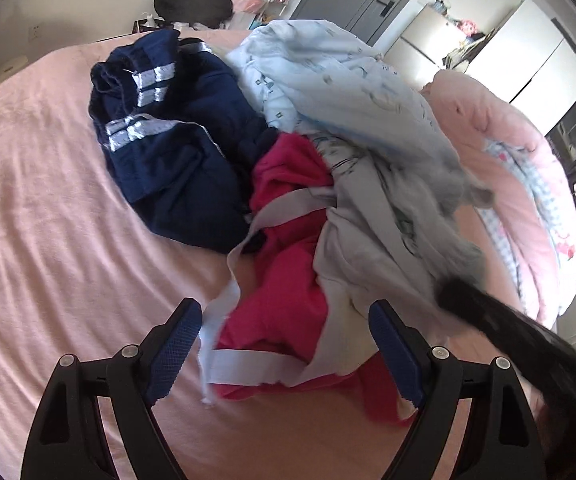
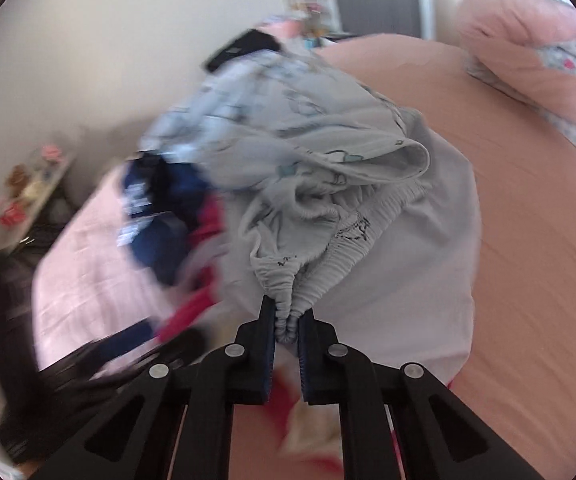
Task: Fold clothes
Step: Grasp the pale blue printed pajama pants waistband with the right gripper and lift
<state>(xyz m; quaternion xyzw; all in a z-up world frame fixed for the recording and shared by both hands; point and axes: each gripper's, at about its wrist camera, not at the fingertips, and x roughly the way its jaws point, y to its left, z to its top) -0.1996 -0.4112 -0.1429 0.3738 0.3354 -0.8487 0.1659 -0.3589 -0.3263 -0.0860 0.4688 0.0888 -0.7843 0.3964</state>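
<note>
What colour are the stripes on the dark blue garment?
Silvery white stripes on the navy garment, clearest in the left wrist view.

A: Layout off the left gripper [image 1: 284, 320]?
B: Clothes heap on the bed [image 1: 48, 240], straight ahead. Nearest garment [image 1: 284, 320] lies between its spread fingers. Striped garment [image 1: 160, 140] ahead-left, printed garment [image 1: 347, 80] ahead-right on top of the heap. Rolled quilt [image 1: 519, 184] far right, along the bed edge.
A: Right gripper [image 2: 288, 324]?
B: Elastic waistband [image 2: 319, 268] bunched between its fingers, rest of that printed garment [image 2: 307, 132] running ahead. Other clothes to its left. Bed [image 2: 527, 220] to the right, quilt [image 2: 527, 40] ahead-right.
</note>
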